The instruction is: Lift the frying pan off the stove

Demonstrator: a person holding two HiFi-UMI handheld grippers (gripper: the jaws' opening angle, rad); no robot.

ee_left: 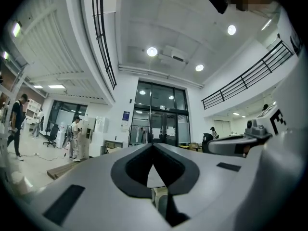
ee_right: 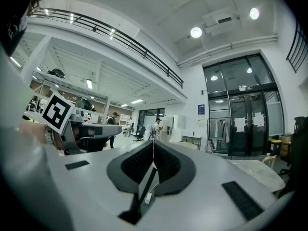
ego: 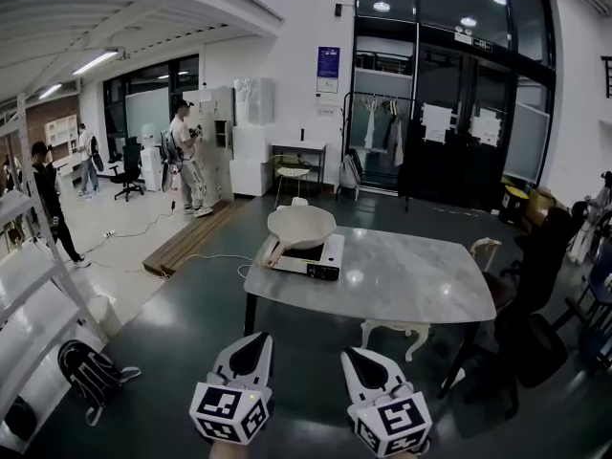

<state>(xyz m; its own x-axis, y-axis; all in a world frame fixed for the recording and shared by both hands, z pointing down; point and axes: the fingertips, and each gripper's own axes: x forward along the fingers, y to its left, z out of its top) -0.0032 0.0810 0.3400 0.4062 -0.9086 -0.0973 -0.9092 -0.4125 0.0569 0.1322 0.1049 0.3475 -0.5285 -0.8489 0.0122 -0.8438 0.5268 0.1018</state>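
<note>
Both grippers hang low in the foreground of my head view, side by side and well short of the table (ego: 411, 290). The left gripper (ego: 256, 344) has its jaws clenched together with nothing between them; its own view shows the dark pads meeting at the tip (ee_left: 153, 147) against the open hall. The right gripper (ego: 356, 360) is likewise clamped on nothing, its ribbed pads pressed edge to edge in its own view (ee_right: 153, 148).

The frying pan (ego: 301, 226), pale and deep-bowled, sits on the stove (ego: 311, 258), a small white tabletop burner with a dark front. The stove stands at the far left corner of the grey marble-look table. Neither gripper touches pan or stove; dark floor lies between them and the table's near edge.

A pale ornate chair (ego: 413, 331) is tucked under the table on the near side. A dark backpack (ego: 93, 372) lies on the floor at left, beside white shelving (ego: 33, 304). Long wooden planks (ego: 191, 238) rest on the floor beyond the table's left end. Farther back, a person (ego: 187, 157) in a light top stands by white cabinets, and tall glass doors (ego: 449, 103) fill the rear wall.
</note>
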